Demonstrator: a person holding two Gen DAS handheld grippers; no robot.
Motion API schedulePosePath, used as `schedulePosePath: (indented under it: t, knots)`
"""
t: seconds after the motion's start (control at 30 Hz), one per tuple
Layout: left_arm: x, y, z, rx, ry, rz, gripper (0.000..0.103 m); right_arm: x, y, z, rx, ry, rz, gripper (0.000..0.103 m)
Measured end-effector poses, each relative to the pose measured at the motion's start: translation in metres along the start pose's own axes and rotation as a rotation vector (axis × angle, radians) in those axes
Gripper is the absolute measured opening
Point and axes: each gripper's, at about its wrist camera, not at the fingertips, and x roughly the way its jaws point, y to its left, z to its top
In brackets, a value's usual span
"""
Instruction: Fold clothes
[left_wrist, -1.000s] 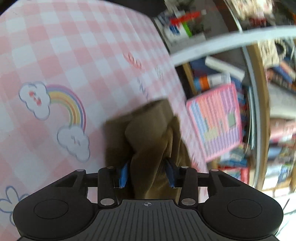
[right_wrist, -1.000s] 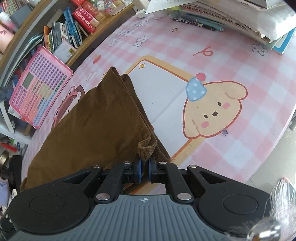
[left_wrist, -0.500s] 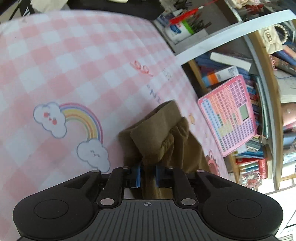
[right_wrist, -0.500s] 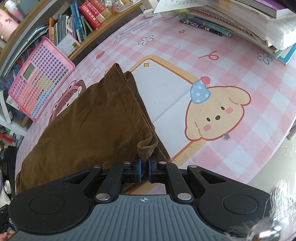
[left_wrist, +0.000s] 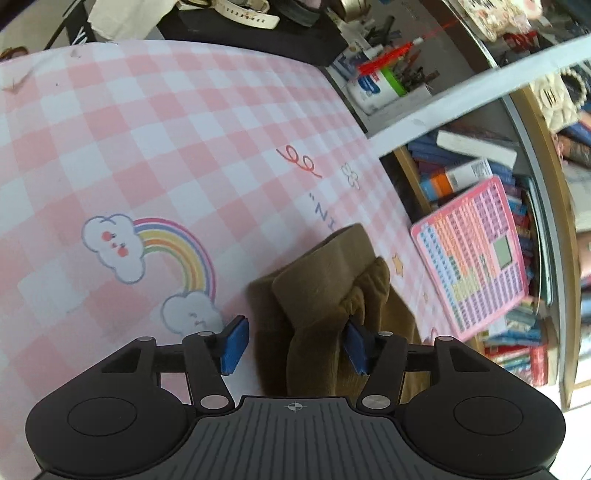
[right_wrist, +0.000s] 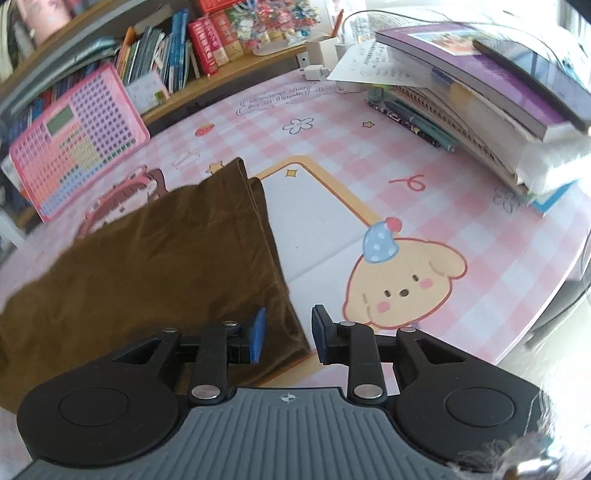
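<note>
Brown corduroy-like garment (left_wrist: 325, 295) lay bunched on the pink checked table mat (left_wrist: 147, 147) in the left wrist view, between the left gripper (left_wrist: 293, 341) jaws, which were opening, pads off the cloth. In the right wrist view the right gripper (right_wrist: 286, 334) was opening over the garment's corner; soft and limp, it looked best pinched at hems.

- I'm seeing the folded garment (right_wrist: 147, 258) lying on the table mat (right_wrist: 424, 221), left of the printed puppy (right_wrist: 402, 284).
- Stacked books (right_wrist: 480, 92) are sitting behind, at the right.
- The keyboard toy (right_wrist: 74, 144) is leaning against the shelf (right_wrist: 207, 92).
</note>
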Motion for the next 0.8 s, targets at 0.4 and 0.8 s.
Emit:
schedulePosePath:
  t: [0.4, 0.8]
  knots:
    - [-0.053, -0.022, -0.008, 0.087, -0.1, -0.227, 0.013, 0.024, 0.019, 0.001, -0.14, 0.005, -0.014, 0.014]
    - [-0.052, 0.045, -0.011, -0.072, -0.092, -0.071, 0.013, 0.033, 0.045, 0.0, -0.242, -0.022, 0.012, 0.014]
